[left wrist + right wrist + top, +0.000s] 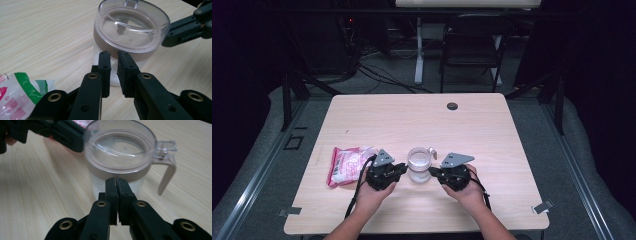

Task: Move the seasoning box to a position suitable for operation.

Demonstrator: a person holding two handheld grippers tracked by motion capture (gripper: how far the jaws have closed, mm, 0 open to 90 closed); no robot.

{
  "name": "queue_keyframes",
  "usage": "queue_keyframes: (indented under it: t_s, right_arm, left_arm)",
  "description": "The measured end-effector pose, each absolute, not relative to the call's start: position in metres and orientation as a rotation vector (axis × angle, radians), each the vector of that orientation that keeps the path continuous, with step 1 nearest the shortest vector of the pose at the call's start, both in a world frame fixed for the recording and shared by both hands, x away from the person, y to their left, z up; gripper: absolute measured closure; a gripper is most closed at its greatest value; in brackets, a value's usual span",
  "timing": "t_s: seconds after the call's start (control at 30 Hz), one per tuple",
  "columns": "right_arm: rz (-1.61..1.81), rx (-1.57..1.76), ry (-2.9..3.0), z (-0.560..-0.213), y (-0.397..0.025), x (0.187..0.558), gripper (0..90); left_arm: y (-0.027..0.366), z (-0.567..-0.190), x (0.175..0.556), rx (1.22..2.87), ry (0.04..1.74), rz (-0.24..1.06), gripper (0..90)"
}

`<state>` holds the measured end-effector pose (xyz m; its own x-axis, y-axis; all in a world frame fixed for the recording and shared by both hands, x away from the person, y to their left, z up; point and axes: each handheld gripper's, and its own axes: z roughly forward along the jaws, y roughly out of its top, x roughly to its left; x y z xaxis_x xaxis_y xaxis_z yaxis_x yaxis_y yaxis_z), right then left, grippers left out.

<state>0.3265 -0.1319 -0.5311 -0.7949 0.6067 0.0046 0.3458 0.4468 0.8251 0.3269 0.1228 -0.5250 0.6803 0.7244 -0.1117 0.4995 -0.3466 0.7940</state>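
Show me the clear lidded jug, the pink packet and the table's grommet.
clear lidded jug [120,152]: right gripper view, on its lid.
pink packet [344,166]: high view, on its middle.
grommet [452,106]: high view, on its cap.

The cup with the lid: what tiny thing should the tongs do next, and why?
Probably open the right tongs a little. Their jaws are shut and point at the cup just under its clear lid, gripping nothing. The left tongs, almost shut, wait at the cup's other side. Opened, the right ones could take the handle.

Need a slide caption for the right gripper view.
Right gripper, jaws shut, faces a lidded clear jug on a wooden table.
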Motion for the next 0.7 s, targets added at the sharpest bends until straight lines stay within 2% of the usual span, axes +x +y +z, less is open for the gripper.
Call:
queue_keyframes:
  t_s: [0.17, 0.3, 0.47, 0.7]
  right_arm:
    - [1.213, 0.836, 2.385, -0.531, -0.135, 0.327, 87.9]
    - [1.191, 0.953, 2.321, -0.534, -0.148, 0.341, 83.5]
    - [1.173, 1.014, 2.301, -0.546, -0.151, 0.366, 76.4]
    - [1.121, 0.992, 2.343, -0.553, -0.137, 0.383, 74.9]
  left_arm:
    - [0.124, -0.524, 0.324, 2.019, 0.938, 0.353, 78.0]
    - [0.129, -0.524, 0.319, 2.007, 0.945, 0.357, 75.6]
    - [0.14, -0.524, 0.311, 1.98, 0.96, 0.391, 64.7]
    - [0.153, -0.527, 0.305, 1.954, 1.009, 0.42, 55.7]
